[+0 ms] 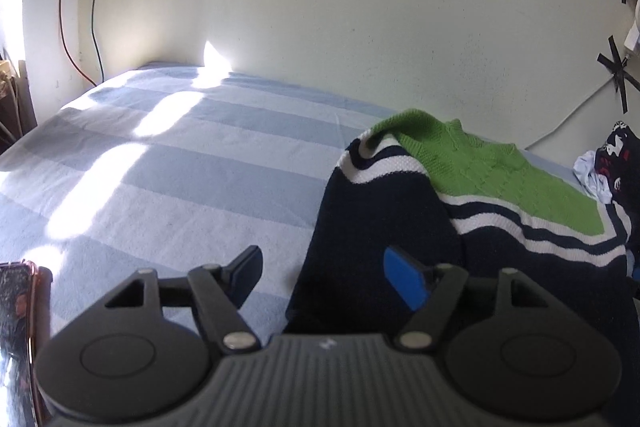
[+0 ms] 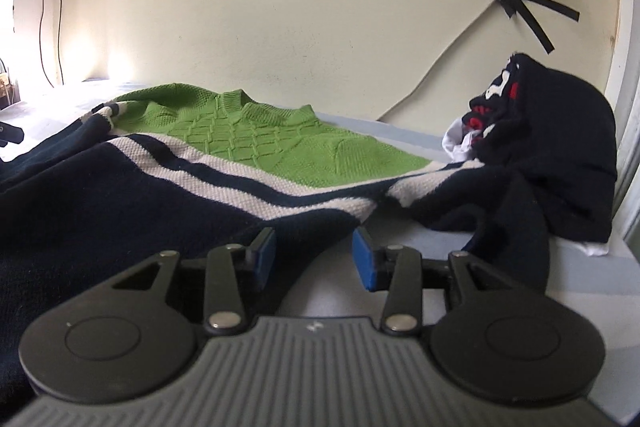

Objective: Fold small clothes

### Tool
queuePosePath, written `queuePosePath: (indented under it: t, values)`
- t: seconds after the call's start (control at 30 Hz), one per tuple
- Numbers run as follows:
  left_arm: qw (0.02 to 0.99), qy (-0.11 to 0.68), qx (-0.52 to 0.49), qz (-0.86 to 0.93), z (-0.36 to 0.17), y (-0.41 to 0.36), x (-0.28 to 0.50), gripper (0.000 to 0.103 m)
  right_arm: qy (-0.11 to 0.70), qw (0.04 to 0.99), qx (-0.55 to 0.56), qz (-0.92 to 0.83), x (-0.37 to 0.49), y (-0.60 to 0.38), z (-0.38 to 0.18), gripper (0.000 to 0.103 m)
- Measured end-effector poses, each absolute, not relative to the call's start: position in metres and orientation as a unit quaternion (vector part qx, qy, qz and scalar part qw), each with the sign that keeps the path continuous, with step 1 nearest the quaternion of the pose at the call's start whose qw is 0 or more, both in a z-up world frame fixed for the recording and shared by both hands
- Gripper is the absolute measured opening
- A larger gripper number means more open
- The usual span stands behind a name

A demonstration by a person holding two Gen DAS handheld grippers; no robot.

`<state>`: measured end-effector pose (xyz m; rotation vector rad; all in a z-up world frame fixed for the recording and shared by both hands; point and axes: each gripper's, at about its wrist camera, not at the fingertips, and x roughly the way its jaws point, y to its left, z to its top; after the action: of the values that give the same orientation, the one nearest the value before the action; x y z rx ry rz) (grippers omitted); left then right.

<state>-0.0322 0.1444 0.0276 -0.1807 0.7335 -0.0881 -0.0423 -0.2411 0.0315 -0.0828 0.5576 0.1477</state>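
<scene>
One knitted sweater (image 2: 224, 163), green at the chest with white and navy stripes, is lying spread across the lower right of the left wrist view on the blue-and-white striped bedspread (image 1: 168, 171), apparently laid flat so its edges are reachable for folding. Two claws are hovering at its near navy hem: the left gripper (image 1: 322, 277) is gaping wide with nothing between its pads, and the right gripper (image 2: 314, 257) is standing partly open, also gripping nothing. One dark heap of other clothes (image 2: 540, 147) is waiting at the right edge, seemingly next in line.
</scene>
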Motion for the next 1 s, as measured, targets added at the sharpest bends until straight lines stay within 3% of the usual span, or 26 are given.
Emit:
queuePosePath:
  t: [0.07, 0.1, 0.13, 0.2, 0.23, 0.37, 0.53, 0.67, 0.7, 0.73, 0.8, 1.0]
  values:
    - [0.92, 0.379, -0.089, -0.043, 0.022, 0.143, -0.023, 0.068, 0.289, 0.955, -0.01, 0.071, -0.04, -0.243, 0.024, 0.046]
    - [0.917, 0.387, -0.089, -0.044, 0.019, 0.141, -0.021, 0.062, 0.296, 0.952, 0.003, 0.07, -0.038, -0.246, 0.023, 0.046]
    - [0.92, 0.382, -0.077, -0.039, 0.017, 0.137, -0.022, 0.048, 0.291, 0.954, 0.017, 0.066, -0.039, -0.249, 0.024, 0.048]
    - [0.926, 0.376, -0.038, -0.025, 0.015, 0.125, -0.025, 0.012, 0.292, 0.953, 0.06, 0.062, -0.04, -0.259, 0.022, 0.05]
    - [0.929, 0.37, -0.023, -0.018, 0.015, 0.12, -0.027, 0.005, 0.293, 0.951, 0.081, 0.06, -0.04, -0.264, 0.022, 0.05]
    - [0.937, 0.347, -0.02, 0.005, 0.026, 0.137, -0.024, 0.005, 0.292, 0.944, 0.142, 0.05, -0.039, -0.279, 0.019, 0.05]
    - [0.941, 0.308, -0.025, 0.14, 0.058, 0.192, 0.019, 0.006, 0.293, 0.947, 0.122, 0.05, -0.039, -0.275, 0.019, 0.05]
    - [0.939, 0.31, -0.059, 0.137, 0.073, 0.196, 0.026, 0.007, 0.291, 0.947, 0.129, 0.049, -0.04, -0.279, 0.019, 0.05]
    - [0.945, 0.302, -0.054, 0.115, 0.076, 0.188, 0.017, 0.014, 0.291, 0.947, 0.131, 0.048, -0.04, -0.279, 0.019, 0.05]
    - [0.948, 0.299, -0.045, 0.102, 0.076, 0.18, 0.008, 0.027, 0.291, 0.946, 0.132, 0.047, -0.04, -0.279, 0.019, 0.05]
    - [0.952, 0.298, -0.031, 0.069, 0.072, 0.164, -0.014, 0.036, 0.292, 0.946, 0.131, 0.047, -0.04, -0.278, 0.019, 0.05]
    - [0.935, 0.352, -0.021, -0.03, 0.038, 0.127, -0.103, 0.04, 0.291, 0.945, 0.136, 0.052, -0.04, -0.279, 0.019, 0.052]
